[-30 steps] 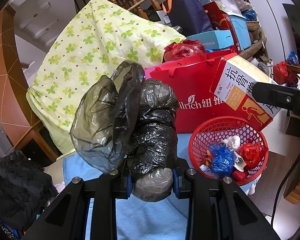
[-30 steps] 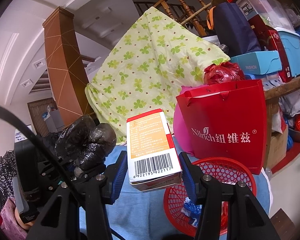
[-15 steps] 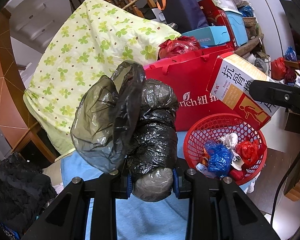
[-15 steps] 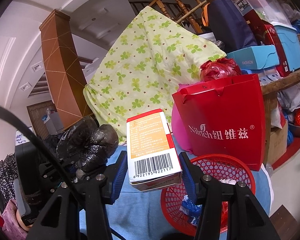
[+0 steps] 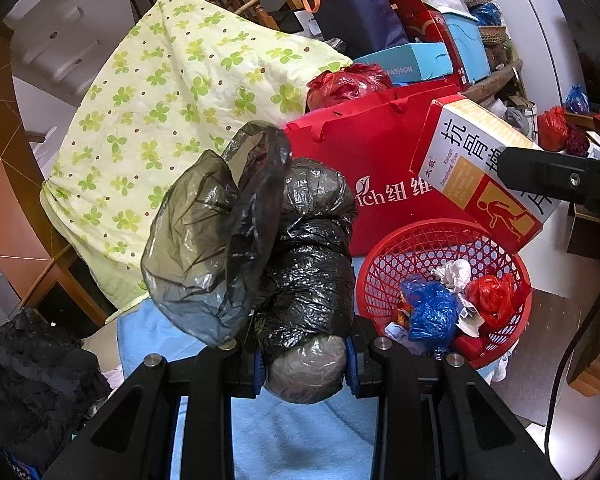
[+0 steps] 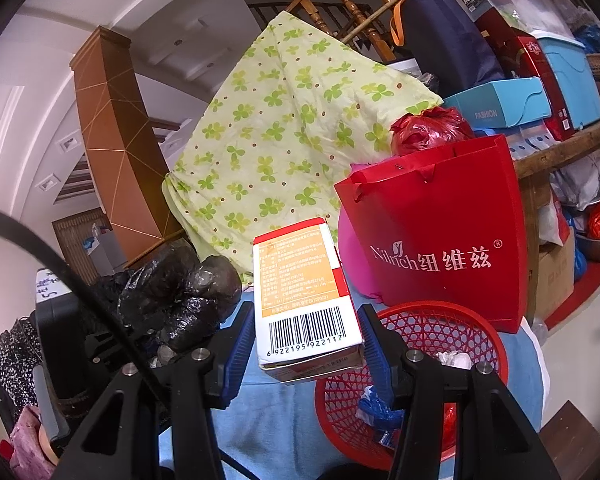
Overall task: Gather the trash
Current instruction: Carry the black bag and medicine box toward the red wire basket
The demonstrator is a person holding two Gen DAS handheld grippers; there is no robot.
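Left tool (image 5: pixel 304 364) was clamped on a black bag (image 5: pixel 308 276), lower centre of frame, held upright. Right tool (image 6: pixel 302 344) was part-open, pinching a box (image 6: pixel 304 300) by its barcode end, mid-frame. Both hung beside the red basket (image 5: pixel 396 252), lower right, likely staged for a drop. Basket already held scraps.
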